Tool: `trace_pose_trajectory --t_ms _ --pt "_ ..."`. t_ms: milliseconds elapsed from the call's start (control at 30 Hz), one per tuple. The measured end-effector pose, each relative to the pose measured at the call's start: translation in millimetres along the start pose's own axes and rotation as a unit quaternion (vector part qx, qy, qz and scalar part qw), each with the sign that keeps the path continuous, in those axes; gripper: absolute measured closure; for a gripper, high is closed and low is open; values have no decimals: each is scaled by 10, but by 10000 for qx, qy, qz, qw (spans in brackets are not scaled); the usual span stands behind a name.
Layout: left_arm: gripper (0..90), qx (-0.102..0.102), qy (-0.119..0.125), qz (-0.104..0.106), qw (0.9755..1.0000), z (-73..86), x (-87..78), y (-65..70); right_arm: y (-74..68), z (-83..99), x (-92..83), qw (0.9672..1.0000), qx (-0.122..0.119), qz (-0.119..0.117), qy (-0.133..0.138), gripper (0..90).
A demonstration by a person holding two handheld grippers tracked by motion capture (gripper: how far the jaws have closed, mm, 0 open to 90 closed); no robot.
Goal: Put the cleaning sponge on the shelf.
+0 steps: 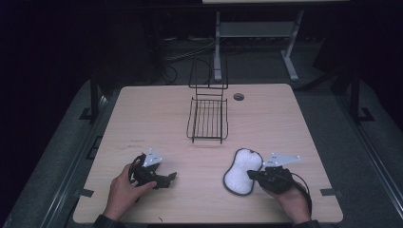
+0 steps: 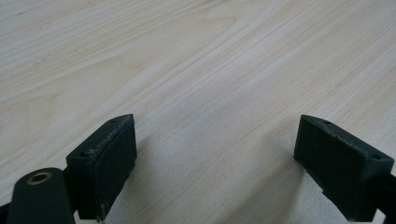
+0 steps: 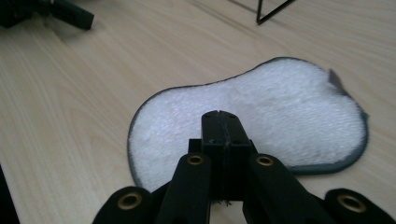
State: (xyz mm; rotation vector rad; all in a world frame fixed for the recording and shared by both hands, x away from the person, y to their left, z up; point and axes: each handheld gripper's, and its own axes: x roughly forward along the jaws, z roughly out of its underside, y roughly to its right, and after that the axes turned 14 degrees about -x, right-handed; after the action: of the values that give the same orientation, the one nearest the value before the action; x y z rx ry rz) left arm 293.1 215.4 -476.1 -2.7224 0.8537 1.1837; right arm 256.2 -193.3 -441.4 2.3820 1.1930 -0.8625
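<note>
A white, peanut-shaped fluffy pad with a dark grey edge [image 1: 241, 171] [image 3: 261, 107] lies flat on the wooden table at the front right. My right gripper [image 1: 252, 175] [image 3: 221, 117] points left over the pad's right side, jaws pressed together with nothing seen between them. Whether the tips touch the pad I cannot tell. My left gripper [image 1: 170, 178] [image 2: 215, 154] rests at the front left, held by a hand, its jaws wide open over bare wood. The black wire rack [image 1: 207, 118] stands at the table's middle back.
The wire rack has a tall back frame and a low basket part; one of its corners [image 3: 273, 11] shows in the right gripper view. A round cable hole [image 1: 238, 97] sits near the table's far edge. Bare wood [image 1: 142, 118] stretches between the rack and the hands.
</note>
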Motion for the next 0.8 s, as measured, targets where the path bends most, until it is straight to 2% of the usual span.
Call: trace_pose_trajectory --t_ms 33,167,300,567,800 --pt "123 1 0 0 10000 0 0 0 -38 -1 15 10000 -67 7 -32 897" --pt "123 -1 1 0 10000 0 0 0 -142 -22 55 10000 -91 -2 1 897" --pt "123 0 -1 0 10000 0 0 0 -225 -54 143 9996 -237 -135 -68 897" --pt "122 0 0 0 10000 0 0 0 -260 -46 247 9988 -336 -228 -267 897" --pt "123 -7 6 -1 10000 0 1 1 -234 -24 233 9987 -349 -257 -266 897"
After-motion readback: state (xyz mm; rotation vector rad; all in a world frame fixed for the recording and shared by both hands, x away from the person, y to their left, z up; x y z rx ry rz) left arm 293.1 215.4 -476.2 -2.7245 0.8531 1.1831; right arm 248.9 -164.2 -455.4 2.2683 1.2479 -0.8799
